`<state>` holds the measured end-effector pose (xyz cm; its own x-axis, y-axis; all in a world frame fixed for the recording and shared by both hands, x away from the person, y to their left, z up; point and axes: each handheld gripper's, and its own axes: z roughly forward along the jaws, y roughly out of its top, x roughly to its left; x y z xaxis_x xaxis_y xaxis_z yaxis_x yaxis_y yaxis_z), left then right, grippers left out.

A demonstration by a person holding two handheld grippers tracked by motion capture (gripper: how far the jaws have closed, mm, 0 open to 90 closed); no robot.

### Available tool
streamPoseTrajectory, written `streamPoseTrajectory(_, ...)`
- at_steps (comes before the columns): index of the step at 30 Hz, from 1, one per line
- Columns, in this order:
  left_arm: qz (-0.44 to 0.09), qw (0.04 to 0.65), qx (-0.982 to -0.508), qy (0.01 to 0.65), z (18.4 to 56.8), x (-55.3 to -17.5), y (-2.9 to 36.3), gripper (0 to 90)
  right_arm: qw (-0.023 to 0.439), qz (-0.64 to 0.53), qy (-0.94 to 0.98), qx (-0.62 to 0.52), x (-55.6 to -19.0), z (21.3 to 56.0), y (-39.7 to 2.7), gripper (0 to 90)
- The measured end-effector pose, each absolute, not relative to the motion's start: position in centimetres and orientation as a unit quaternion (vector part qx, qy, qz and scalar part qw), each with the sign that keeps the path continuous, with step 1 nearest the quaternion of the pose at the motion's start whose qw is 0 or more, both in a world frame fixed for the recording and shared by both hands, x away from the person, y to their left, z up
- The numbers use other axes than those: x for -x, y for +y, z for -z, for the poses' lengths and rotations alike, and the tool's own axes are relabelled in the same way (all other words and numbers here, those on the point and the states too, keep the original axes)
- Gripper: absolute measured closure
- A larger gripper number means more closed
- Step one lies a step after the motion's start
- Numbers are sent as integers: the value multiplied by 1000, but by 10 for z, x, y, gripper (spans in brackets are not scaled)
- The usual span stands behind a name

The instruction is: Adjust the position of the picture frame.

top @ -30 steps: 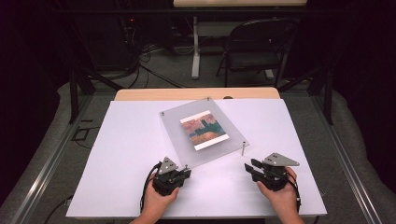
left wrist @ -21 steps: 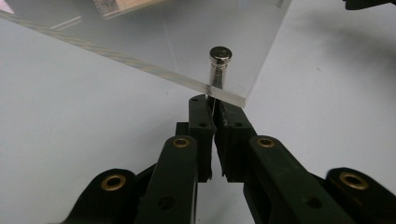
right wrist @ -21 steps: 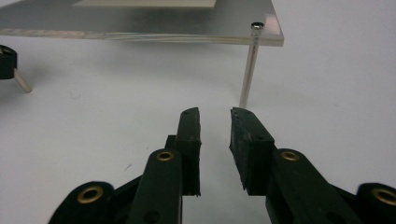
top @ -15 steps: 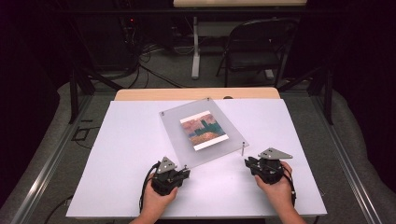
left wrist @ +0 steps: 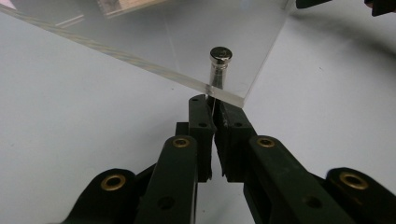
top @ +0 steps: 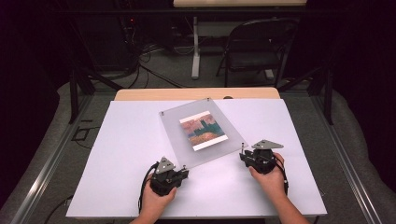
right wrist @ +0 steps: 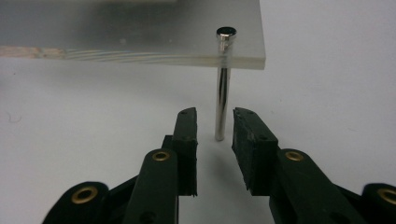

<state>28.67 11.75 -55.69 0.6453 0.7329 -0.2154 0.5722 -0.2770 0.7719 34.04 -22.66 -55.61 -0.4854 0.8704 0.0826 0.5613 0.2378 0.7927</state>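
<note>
A clear acrylic plate [top: 173,126] with a small painted picture [top: 203,132] under it stands raised on metal pins over the white table [top: 116,154]. My left gripper [top: 183,169] [left wrist: 213,105] is at the plate's [left wrist: 187,42] near corner, shut on the shaft of the corner pin [left wrist: 220,55] below the plate edge. My right gripper [top: 243,156] [right wrist: 215,116] is at the right corner and its jaws have just been opening. That corner's pin [right wrist: 222,93] stands in the gap at the fingertips, and neither pad touches it.
The white sheet covers a wooden table whose far edge [top: 196,93] shows. Beyond it stand a black folding chair [top: 254,49] and a table leg [top: 195,46] with cables on the floor. Metal rails run along both sides.
My right gripper has moved left and slightly forward, up to the plate's right corner pin. The left gripper and the plate have stayed put.
</note>
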Motion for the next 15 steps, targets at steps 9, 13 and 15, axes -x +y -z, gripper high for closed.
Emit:
streamPoseTrajectory(9,-92,439,-794,411,557,-286,118,853,187,-402,763,-471,-352,562,-224,750)
streamPoseTrajectory(13,-93,439,-794,411,557,-286,118,853,184,-409,760,-470,-354,561,-227,768)
streamPoseTrajectory(15,-93,439,-794,411,557,-286,118,853,183,-410,761,-469,-354,561,-228,790)
